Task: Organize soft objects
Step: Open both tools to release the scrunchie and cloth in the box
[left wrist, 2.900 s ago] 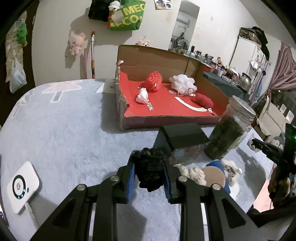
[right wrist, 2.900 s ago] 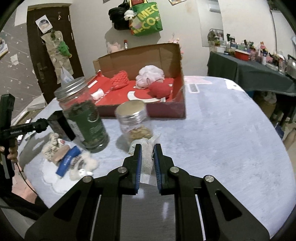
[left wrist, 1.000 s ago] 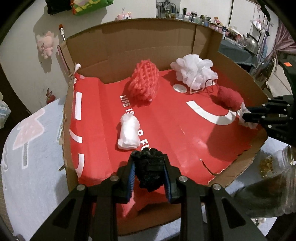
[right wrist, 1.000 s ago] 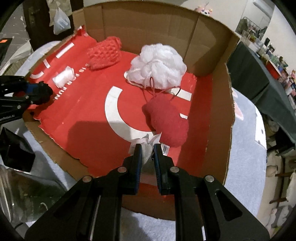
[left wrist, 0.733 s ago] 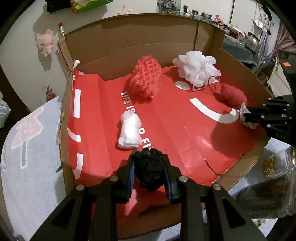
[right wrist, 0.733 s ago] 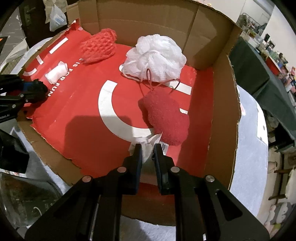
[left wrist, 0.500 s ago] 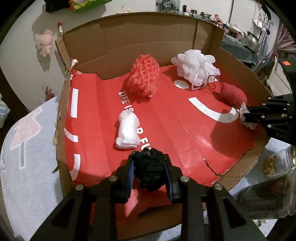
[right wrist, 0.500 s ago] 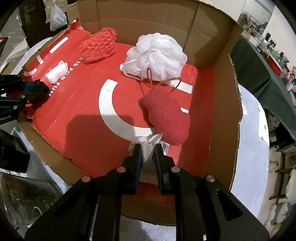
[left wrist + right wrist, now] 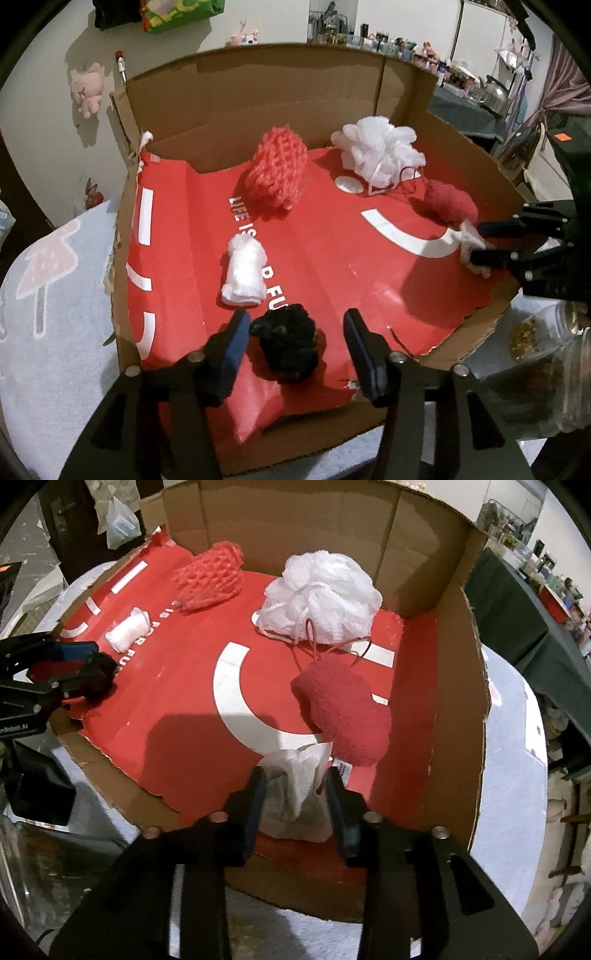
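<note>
A cardboard box (image 9: 295, 92) with a red lining fills both views. In the left wrist view my left gripper (image 9: 295, 317) hangs over the box's near edge, its jaws opening. A black fuzzy ball (image 9: 284, 347) lies on the lining between the blue pads, with a gap on its right side. In the right wrist view my right gripper (image 9: 295, 775) is at the box's front right, its jaws also opening. A white gauze pouch (image 9: 295, 794) stands between them beside a red fuzzy pad (image 9: 343, 716). Each gripper shows in the other's view: right gripper (image 9: 480, 243), left gripper (image 9: 85, 664).
Inside the box lie a red knitted piece (image 9: 279, 173), a white mesh puff (image 9: 376, 151) and a white rolled cloth (image 9: 243, 273). Glass jars (image 9: 554, 369) stand just outside the box's near right corner. The box sits on a pale fluffy table cover (image 9: 55, 295).
Both grippers came from the table to over the box. In the last half second both pairs of jaws spread, letting go of the black ball and the white pouch, which rest on the lining.
</note>
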